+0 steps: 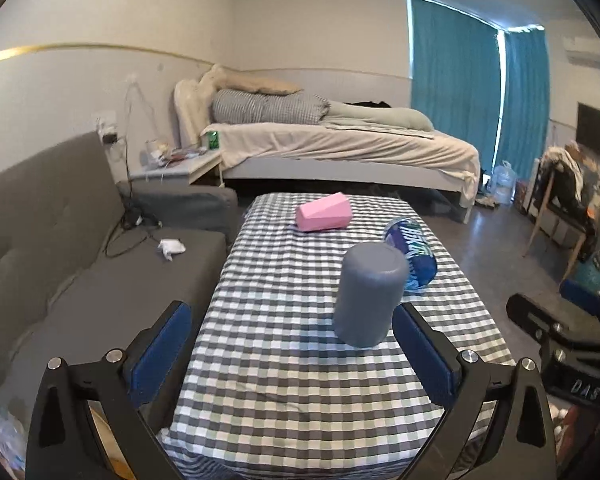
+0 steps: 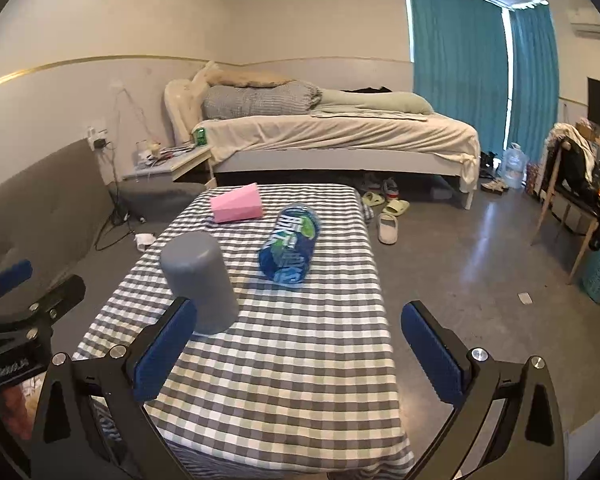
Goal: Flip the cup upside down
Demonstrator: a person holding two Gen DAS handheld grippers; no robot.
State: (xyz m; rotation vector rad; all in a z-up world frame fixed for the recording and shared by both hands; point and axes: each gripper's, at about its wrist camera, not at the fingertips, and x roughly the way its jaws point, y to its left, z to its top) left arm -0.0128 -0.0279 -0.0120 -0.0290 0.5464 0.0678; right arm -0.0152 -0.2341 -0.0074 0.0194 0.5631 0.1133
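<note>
A grey cup stands on the checkered table with its closed end up; it also shows in the right wrist view. My left gripper is open and empty, and the cup stands just ahead of its right finger. My right gripper is open and empty above the table's near part, with the cup just beyond its left finger. Each gripper's body shows at the edge of the other's view.
A pink box lies at the table's far end. A blue plastic bottle lies on its side behind the cup. A grey sofa stands left of the table. A bed is behind. Slippers lie on the floor to the right.
</note>
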